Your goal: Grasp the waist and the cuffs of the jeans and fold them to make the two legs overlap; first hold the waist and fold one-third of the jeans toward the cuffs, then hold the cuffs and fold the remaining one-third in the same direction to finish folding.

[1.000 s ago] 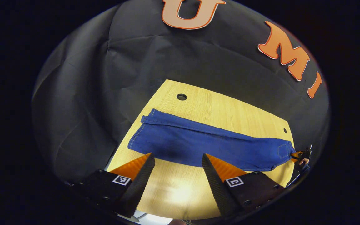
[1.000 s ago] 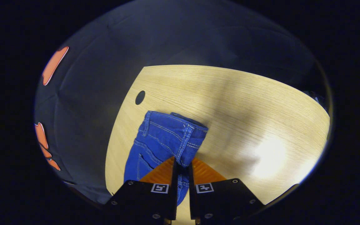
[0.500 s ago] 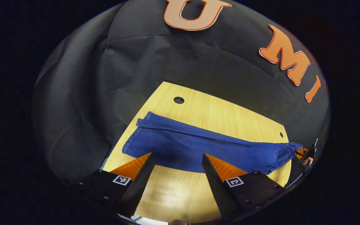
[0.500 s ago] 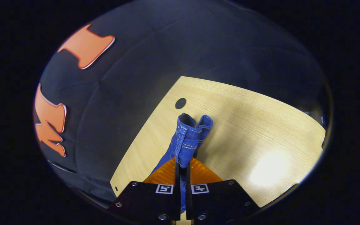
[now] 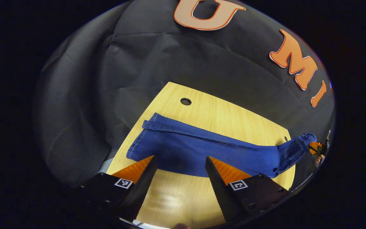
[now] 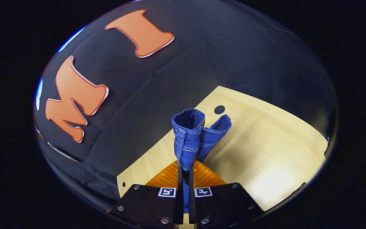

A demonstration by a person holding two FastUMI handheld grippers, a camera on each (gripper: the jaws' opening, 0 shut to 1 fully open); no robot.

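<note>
Left gripper view: left gripper, fingers spread wide, above the wooden table; blue jeans lie lengthwise across it, far end raised at the right gripper.

Right gripper view: right gripper clamped on the jeans' waistband, lifted above the table.

No legible text, brand, number or label on any object. Each claw body carries two small square black-and-white fiducial markers, one behind each finger; these are patterns, not readable characters. Jeans stitching and pocket bear no readable tag at this resolution.
</note>
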